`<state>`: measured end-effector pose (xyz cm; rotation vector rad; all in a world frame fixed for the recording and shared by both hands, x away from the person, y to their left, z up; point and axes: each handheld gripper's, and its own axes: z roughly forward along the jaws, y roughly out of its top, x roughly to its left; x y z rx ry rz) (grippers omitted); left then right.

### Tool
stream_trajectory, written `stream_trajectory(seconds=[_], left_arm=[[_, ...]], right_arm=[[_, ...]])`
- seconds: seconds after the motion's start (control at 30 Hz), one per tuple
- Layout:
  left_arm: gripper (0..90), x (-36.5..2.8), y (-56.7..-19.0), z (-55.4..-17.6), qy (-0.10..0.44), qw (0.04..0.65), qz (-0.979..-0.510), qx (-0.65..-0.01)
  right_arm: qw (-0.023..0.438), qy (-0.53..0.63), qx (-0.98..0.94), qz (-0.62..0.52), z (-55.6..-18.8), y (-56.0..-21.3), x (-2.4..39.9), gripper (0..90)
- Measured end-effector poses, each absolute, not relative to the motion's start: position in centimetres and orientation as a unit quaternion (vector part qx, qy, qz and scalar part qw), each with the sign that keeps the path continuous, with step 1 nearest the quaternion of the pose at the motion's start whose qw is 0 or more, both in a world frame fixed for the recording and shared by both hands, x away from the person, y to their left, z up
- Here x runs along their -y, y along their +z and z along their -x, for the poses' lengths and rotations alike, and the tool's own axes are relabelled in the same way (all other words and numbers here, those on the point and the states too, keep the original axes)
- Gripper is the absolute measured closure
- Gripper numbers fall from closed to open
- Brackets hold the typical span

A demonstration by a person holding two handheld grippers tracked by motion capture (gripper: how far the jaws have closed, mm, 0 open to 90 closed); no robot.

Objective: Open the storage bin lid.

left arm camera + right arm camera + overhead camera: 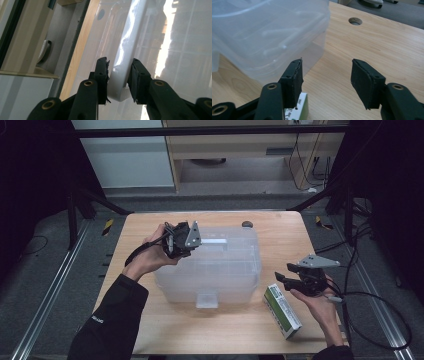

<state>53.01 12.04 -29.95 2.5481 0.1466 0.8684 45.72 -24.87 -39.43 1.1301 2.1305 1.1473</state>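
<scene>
Left gripper (119,80) clamped on the handle (122,72) of the closed bin (215,270) at table centre; right gripper (325,82), jaws apart and empty, above the box (283,311). Box not yet stowed.

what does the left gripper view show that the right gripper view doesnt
Left gripper view: the left gripper has its fingers closed on the white handle on the lid of the clear plastic box, with a cabinet and grey floor off to one side.

Right gripper view: the right gripper has open fingers with nothing between them, the green and white carton lies just below them, and there is a round hole in the table top.

Both: the clear plastic box and the wooden table.
</scene>
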Motion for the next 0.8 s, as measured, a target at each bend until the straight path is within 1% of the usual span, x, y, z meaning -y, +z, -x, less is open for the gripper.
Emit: stream_trajectory(seconds=[0.17, 0.2, 0.27, 0.5, 0.53, 0.7, 0.8], left_arm=[[69.4, -12.1, -29.8, -53.2, 0.318, 0.233, -0.917, -0.063], [69.0, -12.2, -29.7, -53.4, 0.321, 0.237, -0.914, -0.067], [68.9, -12.2, -29.6, -53.5, 0.322, 0.235, -0.915, -0.069], [68.0, -12.2, -29.3, -53.9, 0.330, 0.246, -0.907, -0.082], [68.0, -12.2, -29.3, -53.9, 0.330, 0.246, -0.907, -0.082], [67.7, -12.2, -29.1, -54.1, 0.335, 0.246, -0.905, -0.086], [67.6, -12.3, -29.0, -54.3, 0.337, 0.250, -0.903, -0.089]], right_arm=[[0.225, 0.416, -0.785, -0.400, -45.5, -39.1, 24.4, 49.1], [0.222, 0.416, -0.789, -0.395, -45.5, -39.0, 24.2, 52.0], [0.219, 0.416, -0.790, -0.394, -45.5, -39.0, 24.1, 52.8], [0.199, 0.418, -0.802, -0.378, -45.3, -38.9, 23.5, 64.9], [0.199, 0.418, -0.802, -0.378, -45.3, -38.9, 23.5, 64.9], [0.184, 0.418, -0.808, -0.372, -45.3, -39.1, 23.1, 71.6], [0.181, 0.419, -0.809, -0.370, -45.3, -39.1, 23.1, 73.6]])
